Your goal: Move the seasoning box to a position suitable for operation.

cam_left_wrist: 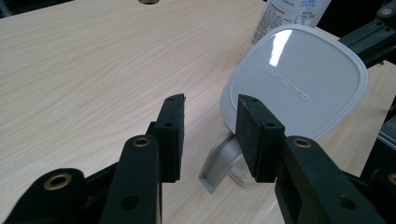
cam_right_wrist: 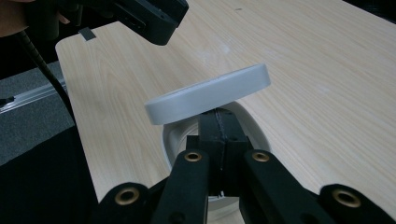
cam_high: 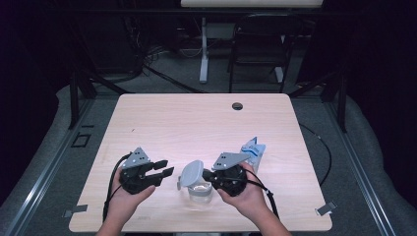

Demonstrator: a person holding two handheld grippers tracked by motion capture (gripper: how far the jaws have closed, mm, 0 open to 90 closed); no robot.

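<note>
— Where was the container [cam_high: 199, 192]?
— Near the tabletop [cam_high: 196, 123] front edge, lid [cam_high: 191, 173] tilted up. Your right tongs [cam_high: 206, 175] were clenched on its rim; your left tongs [cam_high: 166, 167] stood released beside the latch.
— Next?
— Probably lifting the lid clear.

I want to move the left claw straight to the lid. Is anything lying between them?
No. In the left gripper view only bare table separates the open left claw from the grey lid; the high view agrees.
</note>
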